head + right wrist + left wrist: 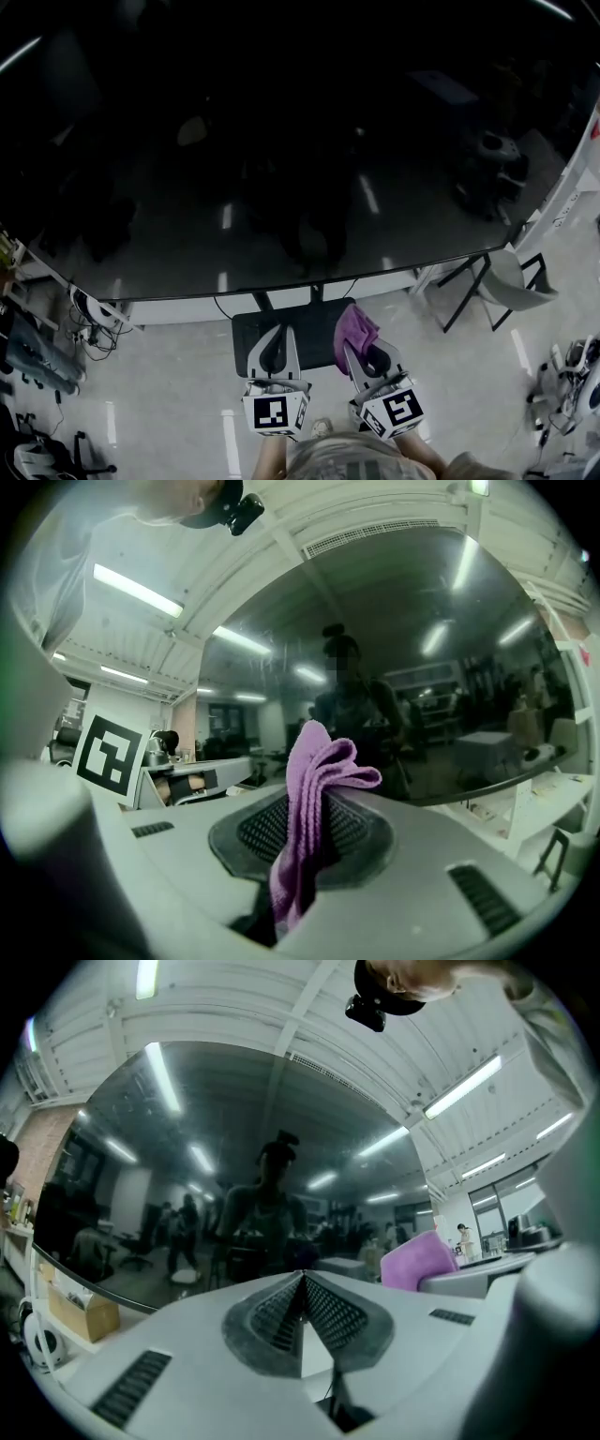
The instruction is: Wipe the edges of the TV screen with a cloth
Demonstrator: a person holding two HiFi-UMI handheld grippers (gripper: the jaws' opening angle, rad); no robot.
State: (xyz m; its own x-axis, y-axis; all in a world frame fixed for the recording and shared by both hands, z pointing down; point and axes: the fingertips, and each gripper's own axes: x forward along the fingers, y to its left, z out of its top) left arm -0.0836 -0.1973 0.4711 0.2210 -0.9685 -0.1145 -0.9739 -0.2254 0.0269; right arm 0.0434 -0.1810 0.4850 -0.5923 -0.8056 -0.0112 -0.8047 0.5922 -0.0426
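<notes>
A big dark TV screen [281,150] fills the upper head view; its lower edge [281,289] runs just ahead of both grippers. My right gripper [361,345] is shut on a folded purple cloth [355,328], which sticks up between the jaws [314,780] in the right gripper view. My left gripper [274,345] sits beside it, jaws closed together with nothing between them [302,1283]. Both point at the screen [234,1176], which reflects the room [394,667]. The cloth [417,1258] also shows at the right of the left gripper view.
The TV's black stand base [281,333] lies under the grippers. A white low bench [187,307] runs beneath the screen. A grey chair [506,281] stands at the right, cables and gear [84,319] at the left on the pale floor.
</notes>
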